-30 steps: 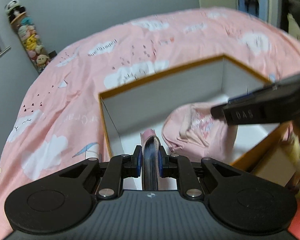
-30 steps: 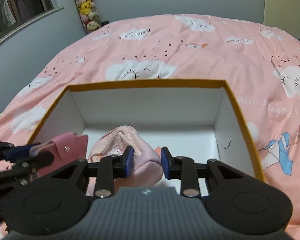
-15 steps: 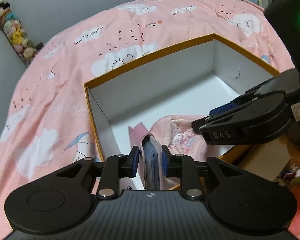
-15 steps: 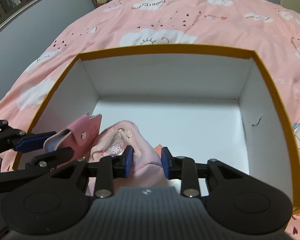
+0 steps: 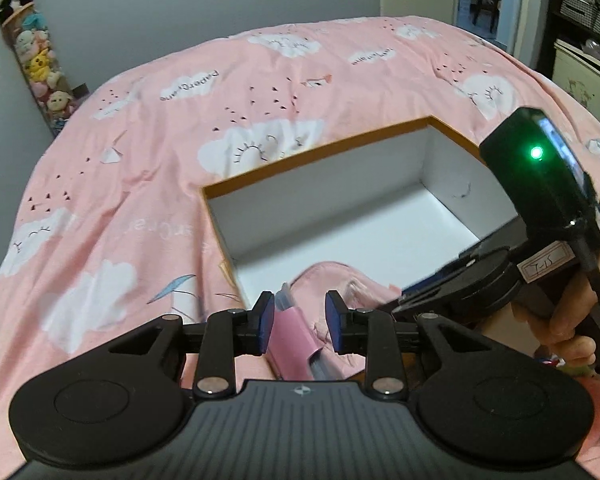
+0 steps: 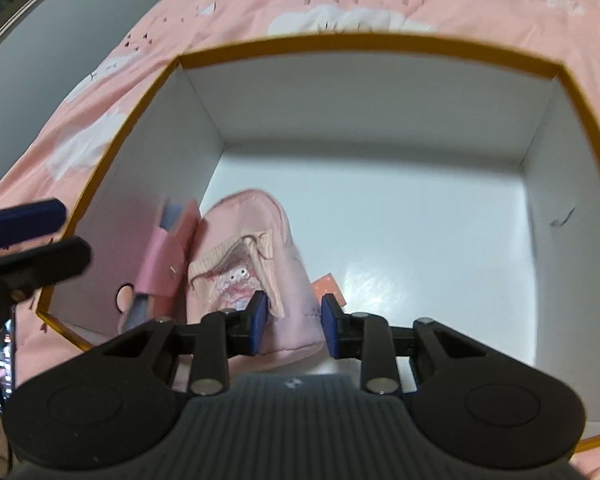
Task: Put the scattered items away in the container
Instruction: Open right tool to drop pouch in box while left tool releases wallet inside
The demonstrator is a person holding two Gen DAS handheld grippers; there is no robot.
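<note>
A white box with an orange rim [image 5: 320, 148] [image 6: 340, 42] sits on the pink bed. Inside it, a pink snap wallet [image 6: 168, 256] stands on edge against the left wall. My left gripper [image 5: 300, 322] hovers above the wallet [image 5: 292, 336], its jaws opening; the pads stand clear of it on both sides. In the right wrist view the left gripper [image 6: 66, 232] sits at the box's left rim. My right gripper [image 6: 294, 320] is shut on a pink cartoon pouch [image 6: 244, 264], low in the box beside the wallet. The right gripper [image 5: 412, 296] crosses in from the right.
A small orange-pink item [image 6: 328, 284] lies on the box floor under the pouch. A pink cloud-print bedspread [image 5: 140, 200] surrounds the box. Plush toys [image 5: 32, 52] hang on the far left wall. A hand [image 5: 560, 320] grips the right tool. A phone [image 6: 0, 360] shows at the left.
The left jaws have spread and let go of the wallet, and the left gripper has risen. The right gripper has tipped down deeper into the box with the pouch.
</note>
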